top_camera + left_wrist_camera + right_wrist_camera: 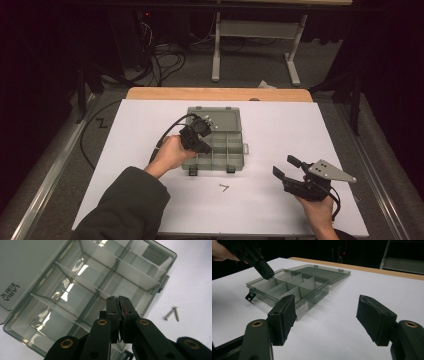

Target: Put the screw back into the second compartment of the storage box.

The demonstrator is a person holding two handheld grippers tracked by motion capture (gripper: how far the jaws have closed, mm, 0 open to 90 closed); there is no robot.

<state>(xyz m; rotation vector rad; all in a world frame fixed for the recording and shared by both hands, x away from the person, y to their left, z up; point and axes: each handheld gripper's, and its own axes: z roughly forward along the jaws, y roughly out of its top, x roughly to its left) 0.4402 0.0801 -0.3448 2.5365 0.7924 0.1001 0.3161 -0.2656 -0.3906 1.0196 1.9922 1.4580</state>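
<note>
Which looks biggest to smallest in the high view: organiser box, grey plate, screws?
1. Clear grey plastic compartment box, lid open.
2. Grey three-cornered metal plate on the right tool.
3. Pair of small silver screws.

Between the pressed-together pads of the left gripper [119, 305], a thin reddish sliver, too small to identify. Under that gripper [196, 136] in the high view, part of the box [220, 145] hidden, contents of the covered compartments impossible to tell. Beside the right gripper [286, 167], a tiny item on the counter [150, 115], probably screws [224, 187], count unclear there. Box lid cut off at the left gripper view's upper left edge.
</note>
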